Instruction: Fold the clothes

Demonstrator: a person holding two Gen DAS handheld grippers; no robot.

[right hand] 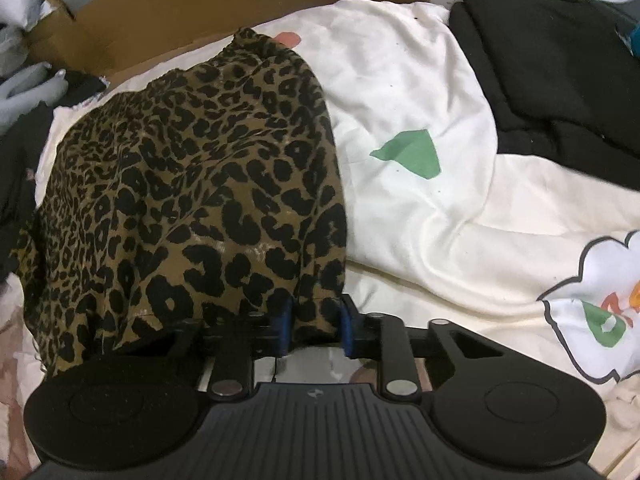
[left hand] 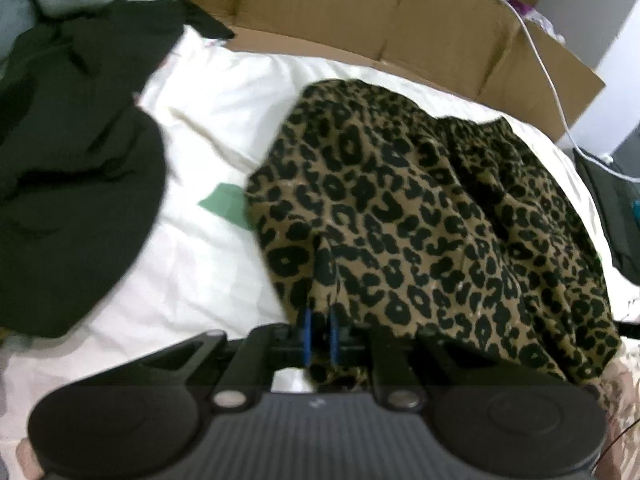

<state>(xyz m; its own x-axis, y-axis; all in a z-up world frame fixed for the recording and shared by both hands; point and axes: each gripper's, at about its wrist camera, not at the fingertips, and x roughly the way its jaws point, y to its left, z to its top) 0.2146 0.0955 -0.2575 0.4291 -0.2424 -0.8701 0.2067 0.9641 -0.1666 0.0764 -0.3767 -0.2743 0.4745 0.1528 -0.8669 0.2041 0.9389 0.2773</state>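
A leopard-print garment [left hand: 420, 216] lies spread on the cream bedsheet [left hand: 224, 128]; it also shows in the right wrist view [right hand: 192, 184]. My left gripper [left hand: 320, 334] is shut on the garment's near left edge, its blue pads close together with cloth pinched between them. My right gripper [right hand: 316, 328] has its blue pads on either side of the garment's near right corner, with a fold of cloth between them. The far gathered edge of the garment rests toward the cardboard.
A pile of black clothes [left hand: 72, 168] lies to the left, and more black cloth [right hand: 560, 72] to the right. A cardboard box [left hand: 360, 12] borders the far side. A white cable [left hand: 552, 92] hangs at the right. The sheet has a green patch [right hand: 412, 156].
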